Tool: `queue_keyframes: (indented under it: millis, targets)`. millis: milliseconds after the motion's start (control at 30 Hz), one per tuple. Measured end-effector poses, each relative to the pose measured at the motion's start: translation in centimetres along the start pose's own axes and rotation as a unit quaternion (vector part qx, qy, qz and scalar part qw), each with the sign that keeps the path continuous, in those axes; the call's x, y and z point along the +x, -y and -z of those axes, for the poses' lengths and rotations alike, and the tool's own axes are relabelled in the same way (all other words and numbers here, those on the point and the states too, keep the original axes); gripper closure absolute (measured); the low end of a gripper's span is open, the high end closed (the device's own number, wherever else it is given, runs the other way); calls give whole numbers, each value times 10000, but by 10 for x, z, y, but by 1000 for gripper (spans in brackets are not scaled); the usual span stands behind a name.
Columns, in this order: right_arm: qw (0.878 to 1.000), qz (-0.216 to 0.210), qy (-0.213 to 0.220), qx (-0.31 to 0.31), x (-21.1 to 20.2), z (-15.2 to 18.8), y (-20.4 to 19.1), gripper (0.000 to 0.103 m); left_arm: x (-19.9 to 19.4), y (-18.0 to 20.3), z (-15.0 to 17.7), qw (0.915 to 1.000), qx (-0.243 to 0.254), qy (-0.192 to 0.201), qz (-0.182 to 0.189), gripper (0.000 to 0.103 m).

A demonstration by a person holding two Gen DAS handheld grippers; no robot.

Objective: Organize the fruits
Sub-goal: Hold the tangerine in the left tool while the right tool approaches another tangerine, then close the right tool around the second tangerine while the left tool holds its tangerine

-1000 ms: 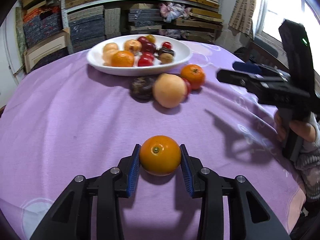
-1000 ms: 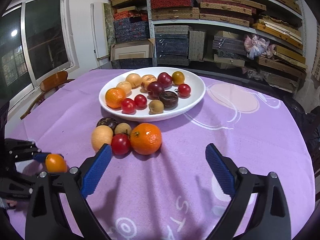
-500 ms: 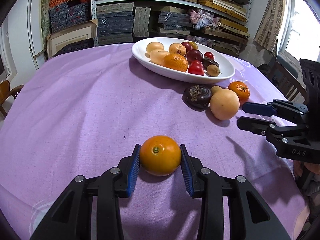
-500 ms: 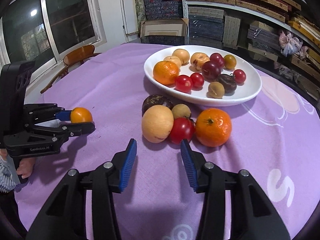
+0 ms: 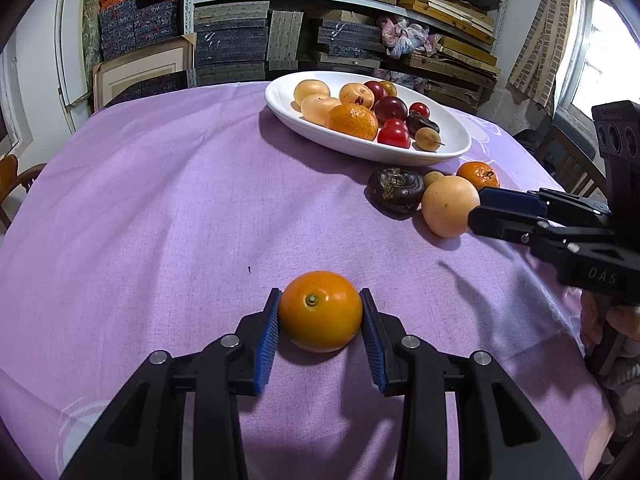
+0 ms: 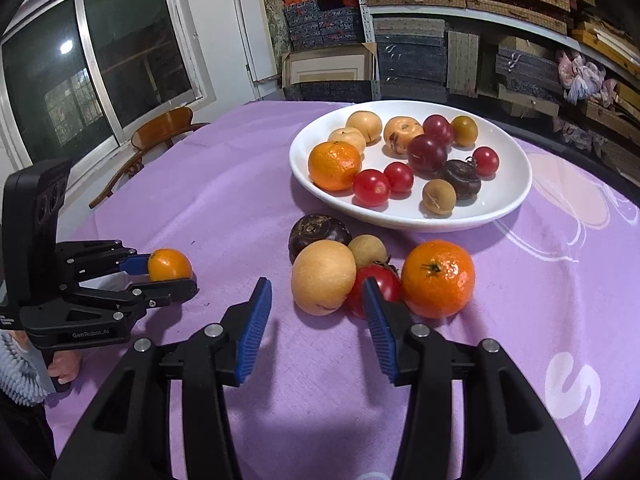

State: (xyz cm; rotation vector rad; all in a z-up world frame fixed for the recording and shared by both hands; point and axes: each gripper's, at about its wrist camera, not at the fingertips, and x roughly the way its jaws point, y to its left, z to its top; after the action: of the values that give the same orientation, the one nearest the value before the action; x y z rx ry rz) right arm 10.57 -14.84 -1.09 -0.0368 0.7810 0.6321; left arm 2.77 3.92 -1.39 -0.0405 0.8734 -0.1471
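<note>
My left gripper (image 5: 320,316) is shut on a small orange fruit (image 5: 321,311) just above the purple tablecloth; it also shows in the right wrist view (image 6: 169,265). My right gripper (image 6: 316,312) is open and empty, its tips right before a tan round fruit (image 6: 323,277) and a red tomato (image 6: 374,288). Beside them lie a tangerine (image 6: 438,278), a dark fruit (image 6: 318,232) and a small tan fruit (image 6: 367,251). Behind stands a white plate (image 6: 508,200) with several fruits.
The round table is covered by the purple cloth (image 5: 160,208). Shelves of stacked boxes (image 5: 240,40) stand behind it. A wooden chair (image 6: 160,132) stands at the far left by a window. The right gripper body (image 5: 560,232) shows at the right edge in the left wrist view.
My right gripper has moved forward to the loose fruits and its jaws have opened wider than half a second ago. My left gripper still holds the orange fruit and has turned left.
</note>
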Motion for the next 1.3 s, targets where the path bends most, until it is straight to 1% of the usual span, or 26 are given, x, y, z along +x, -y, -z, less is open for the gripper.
queue_keyframes:
  millis: [33, 67, 100, 167, 233, 267, 333, 367, 400, 467, 500, 567, 633, 733, 800, 1067, 1300]
  targets:
    - [9999, -57, 16, 122, -1, 0, 6, 56, 0, 0, 0, 10000, 1, 0, -4, 64]
    - [9997, -55, 25, 249, -3, 0, 12, 54, 0, 0, 0, 10000, 5, 2, -4, 64]
    - [9994, 23, 45, 337, -4, 1, 17, 48, 0, 0, 1, 10000, 11, 5, -9, 64]
    - [9988, 108, 117, 453, -9, 0, 26, 47, 0, 0, 0, 10000, 2, 2, -2, 64]
    - [9980, 341, 217, 478, -15, 0, 31, 47, 0, 0, 0, 10000, 2, 2, -3, 64]
    - [9972, 535, 264, 443, -19, -1, 33, 47, 0, 0, 0, 10000, 3, 2, -5, 64]
    - [9932, 1090, 270, 314, -20, 0, 35, 47, 1, 0, 0, 10000, 12, 4, -20, 64]
    - [9914, 1254, 254, 290, -19, 1, 37, 47, 1, 0, 0, 10000, 15, 3, -25, 64]
    - [9911, 1267, 244, 329, -19, 3, 40, 47, 1, 0, 0, 10000, 16, 2, -28, 64]
    - [9929, 1118, 267, 309, -20, 5, 38, 47, 1, 0, 0, 10000, 17, 3, -31, 64]
    - [9927, 1162, 284, 135, -20, 5, 32, 45, 1, 0, 1, 10000, 18, 2, -31, 64]
    - [9913, 1271, 292, -193, -16, 3, 20, 46, 1, 0, 0, 10000, 16, 3, -29, 64]
    - [9902, 1349, 247, -262, -15, 4, 18, 46, 1, 0, 1, 10000, 16, 3, -30, 64]
    - [9886, 1494, 141, -148, -10, 5, 28, 46, 1, 0, 1, 10000, 18, 3, -30, 64]
    - [9895, 1434, 163, 20, -11, 4, 35, 46, 1, 0, 0, 10000, 18, 2, -30, 64]
    - [9909, 1332, 98, 151, -7, 2, 38, 46, 1, 1, 0, 10000, 20, 2, -33, 64]
    - [9918, 1194, 11, 445, 0, -3, 49, 46, 1, 0, 1, 10000, 22, 1, -41, 64]
